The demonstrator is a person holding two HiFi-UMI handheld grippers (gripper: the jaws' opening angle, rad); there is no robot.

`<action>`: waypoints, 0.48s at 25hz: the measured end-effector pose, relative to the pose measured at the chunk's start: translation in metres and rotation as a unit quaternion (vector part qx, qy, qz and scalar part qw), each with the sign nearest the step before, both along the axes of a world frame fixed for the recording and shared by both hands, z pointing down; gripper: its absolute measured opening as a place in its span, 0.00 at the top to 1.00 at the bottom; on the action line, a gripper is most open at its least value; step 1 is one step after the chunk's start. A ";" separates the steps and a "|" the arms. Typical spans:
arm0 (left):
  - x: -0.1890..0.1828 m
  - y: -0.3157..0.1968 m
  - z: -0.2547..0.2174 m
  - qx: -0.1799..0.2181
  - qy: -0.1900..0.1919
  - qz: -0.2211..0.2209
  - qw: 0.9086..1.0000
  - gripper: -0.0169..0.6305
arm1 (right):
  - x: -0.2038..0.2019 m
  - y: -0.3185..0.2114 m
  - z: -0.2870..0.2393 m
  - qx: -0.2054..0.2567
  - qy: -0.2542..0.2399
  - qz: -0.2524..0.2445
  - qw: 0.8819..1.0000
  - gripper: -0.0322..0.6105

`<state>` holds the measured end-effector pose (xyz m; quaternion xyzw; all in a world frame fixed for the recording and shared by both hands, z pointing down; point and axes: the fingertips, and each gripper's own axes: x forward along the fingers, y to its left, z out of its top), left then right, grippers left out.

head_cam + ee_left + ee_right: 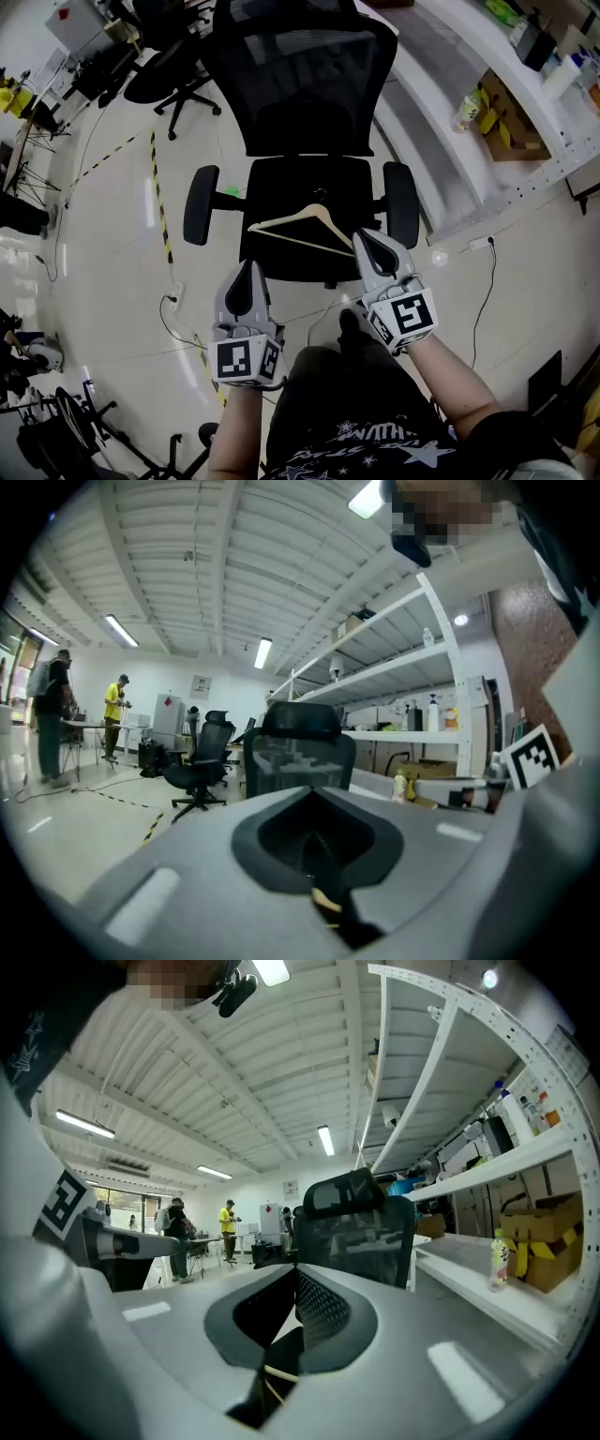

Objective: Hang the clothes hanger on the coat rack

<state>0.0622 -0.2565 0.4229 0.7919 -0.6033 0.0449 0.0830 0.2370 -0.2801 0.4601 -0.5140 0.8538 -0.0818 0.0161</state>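
Right gripper is clenched shut with nothing in it — its tip sits just beside the right end of the wooden clothes hanger, which lies flat on the black office chair seat. Left gripper — also closed, empty — hovers by the seat's front left corner.

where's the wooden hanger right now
In the head view, the pale wooden clothes hanger lies on the seat of the black office chair, mid-frame, just beyond the tips of the right gripper.
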 end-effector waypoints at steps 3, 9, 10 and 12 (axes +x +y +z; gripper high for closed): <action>-0.002 -0.010 0.013 -0.012 -0.004 0.011 1.000 0.97 | -0.006 -0.008 0.016 -0.019 0.000 0.009 1.000 0.94; -0.003 -0.012 0.050 -0.051 0.017 0.043 0.998 0.97 | -0.012 -0.002 0.040 -0.044 0.027 0.025 0.998 0.94; -0.003 -0.013 0.056 -0.057 0.018 0.047 0.997 0.97 | -0.012 0.000 0.046 -0.051 0.034 0.028 0.998 0.94; -0.005 -0.016 0.074 -0.073 0.021 0.051 0.996 0.97 | -0.012 0.001 0.067 -0.074 0.041 0.033 0.996 0.94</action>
